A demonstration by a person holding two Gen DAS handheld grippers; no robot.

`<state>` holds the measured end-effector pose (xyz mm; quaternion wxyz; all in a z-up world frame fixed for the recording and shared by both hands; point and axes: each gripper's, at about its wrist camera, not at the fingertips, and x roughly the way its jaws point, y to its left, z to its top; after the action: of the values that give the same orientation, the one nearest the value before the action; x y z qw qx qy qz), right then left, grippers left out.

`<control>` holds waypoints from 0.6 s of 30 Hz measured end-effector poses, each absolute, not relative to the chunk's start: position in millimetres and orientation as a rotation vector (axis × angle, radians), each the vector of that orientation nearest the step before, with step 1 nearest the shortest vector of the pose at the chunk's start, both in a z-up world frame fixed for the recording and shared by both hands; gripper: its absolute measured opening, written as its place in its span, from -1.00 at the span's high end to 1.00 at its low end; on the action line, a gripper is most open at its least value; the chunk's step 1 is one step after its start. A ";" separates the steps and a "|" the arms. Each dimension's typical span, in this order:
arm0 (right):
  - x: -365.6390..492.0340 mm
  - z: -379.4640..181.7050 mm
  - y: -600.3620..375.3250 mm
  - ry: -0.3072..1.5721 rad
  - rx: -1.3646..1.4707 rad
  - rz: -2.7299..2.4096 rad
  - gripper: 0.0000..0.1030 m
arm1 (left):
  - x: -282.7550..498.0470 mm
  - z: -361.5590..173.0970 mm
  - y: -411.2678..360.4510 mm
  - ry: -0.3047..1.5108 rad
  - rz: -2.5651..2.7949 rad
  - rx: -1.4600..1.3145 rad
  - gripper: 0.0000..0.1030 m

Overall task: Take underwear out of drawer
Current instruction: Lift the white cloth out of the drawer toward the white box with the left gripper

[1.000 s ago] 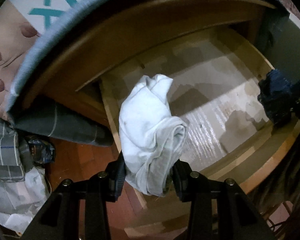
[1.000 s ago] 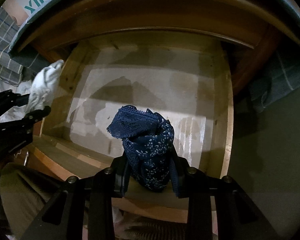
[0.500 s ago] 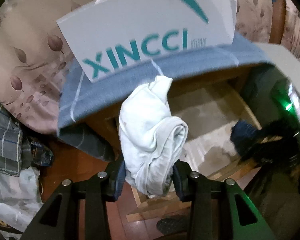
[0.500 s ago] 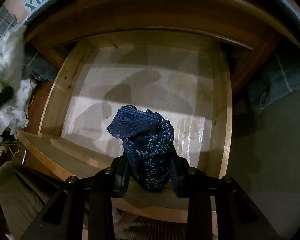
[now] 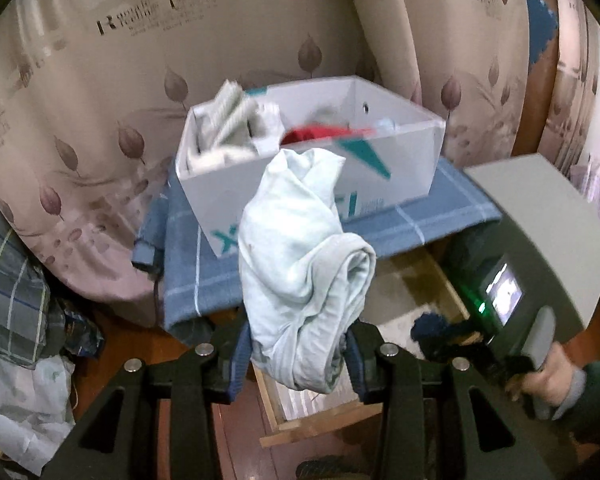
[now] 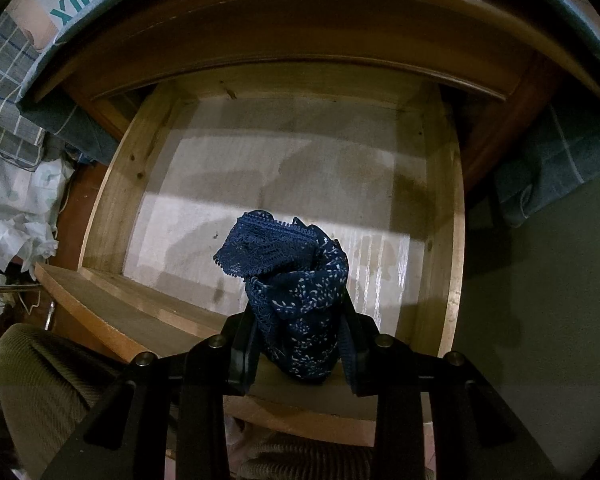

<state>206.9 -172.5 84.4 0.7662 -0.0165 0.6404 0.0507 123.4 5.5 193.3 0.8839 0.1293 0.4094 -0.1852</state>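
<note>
My left gripper point(image 5: 298, 354) clamps pale underwear point(image 5: 300, 268) high before the box point(image 5: 308, 168). My right gripper point(image 6: 300, 354), pointing steeply down, pinches navy underwear point(image 6: 296, 292) above the drawer's point(image 6: 108, 200) bare floor.

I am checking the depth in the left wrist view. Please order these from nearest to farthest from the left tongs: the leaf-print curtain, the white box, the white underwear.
1. White underwear: clamped between the left tongs, at centre.
2. White box: behind the underwear, on the blue checked cloth.
3. Leaf-print curtain: hanging behind the box, farthest back.
</note>
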 end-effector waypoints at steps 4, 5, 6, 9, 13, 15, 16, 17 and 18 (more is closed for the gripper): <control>207.2 84.8 -171.4 1.389 -0.044 0.107 0.39 | 131.2 223.1 1.7 0.802 -0.351 0.279 0.21; 207.0 84.8 -171.2 1.390 -0.046 0.106 0.39 | 133.4 230.2 0.2 0.790 -0.341 0.279 0.21; 207.1 85.3 -171.4 1.390 -0.045 0.106 0.39 | 137.4 239.5 -2.5 0.777 -0.334 0.281 0.21; 206.3 85.7 -172.0 1.385 -0.041 0.107 0.39 | 147.2 257.4 -6.3 0.737 -0.295 0.280 0.21; 205.9 85.6 -172.2 1.385 -0.048 0.108 0.39 | 166.3 277.3 -15.0 0.706 -0.267 0.248 0.21; 206.0 85.8 -172.0 1.384 -0.046 0.108 0.39 | 178.4 284.5 -19.3 0.696 -0.240 0.237 0.21; 205.7 86.4 -172.3 1.381 -0.045 0.108 0.39 | 186.2 288.1 -22.6 0.695 -0.243 0.235 0.21; 205.4 87.1 -172.4 1.376 -0.043 0.111 0.39 | 192.2 290.2 -25.1 0.692 -0.242 0.234 0.21; 205.2 87.0 -172.6 1.376 -0.040 0.112 0.39 | 200.2 291.8 -26.7 0.695 -0.236 0.224 0.21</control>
<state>205.2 -172.6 87.0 0.7710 -0.0183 0.6344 0.0519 200.2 -26.7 291.8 0.9273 0.1095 0.3389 -0.1152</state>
